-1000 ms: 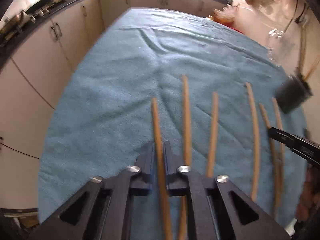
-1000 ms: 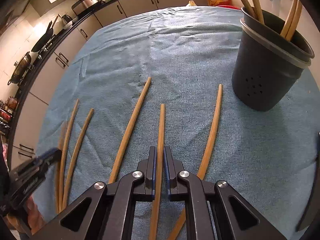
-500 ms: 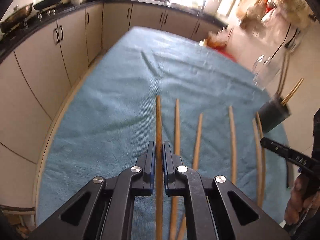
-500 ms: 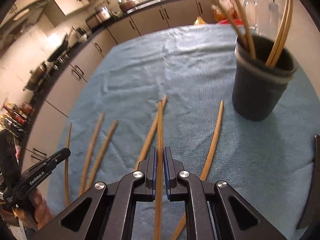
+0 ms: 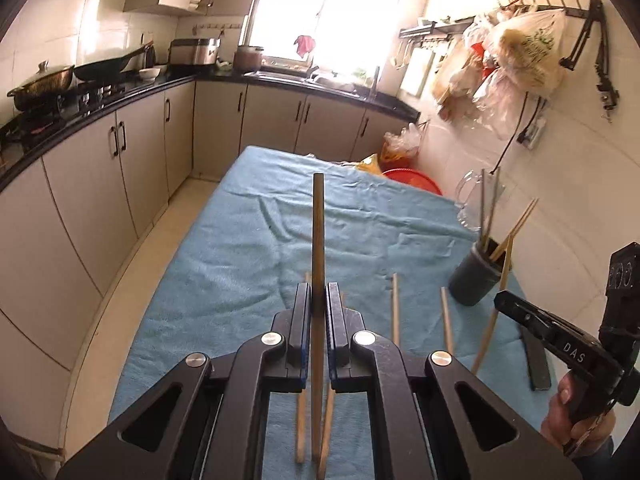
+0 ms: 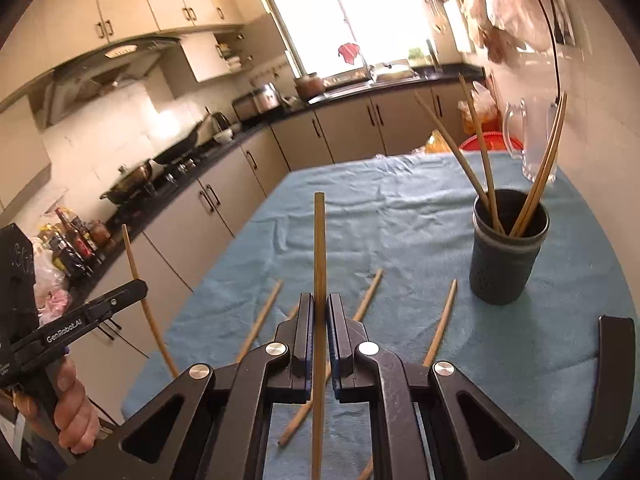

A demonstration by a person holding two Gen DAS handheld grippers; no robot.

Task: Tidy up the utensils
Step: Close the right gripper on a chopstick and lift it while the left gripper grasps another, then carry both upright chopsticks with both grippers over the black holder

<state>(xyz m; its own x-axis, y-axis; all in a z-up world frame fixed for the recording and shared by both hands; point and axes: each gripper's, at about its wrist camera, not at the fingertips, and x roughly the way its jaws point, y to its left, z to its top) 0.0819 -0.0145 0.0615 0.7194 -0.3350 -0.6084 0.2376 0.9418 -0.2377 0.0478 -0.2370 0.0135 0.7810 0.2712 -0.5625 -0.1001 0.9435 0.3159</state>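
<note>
My left gripper (image 5: 318,300) clenched one chopstick (image 5: 318,240), its lower end hidden; right gripper (image 6: 319,312) clenched another (image 6: 319,248). Only right view showed inside the holder (image 6: 505,256).

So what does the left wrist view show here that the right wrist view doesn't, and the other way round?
Only the left wrist view shows the right claw from outside, shut on a chopstick, and the plastic bags hanging on the wall hooks. Only the right wrist view shows the left claw from outside, its chopstick raised, and the bottles on the counter. Both show the dark utensil holder, loose chopsticks on the blue towel, and the glass pitcher.
</note>
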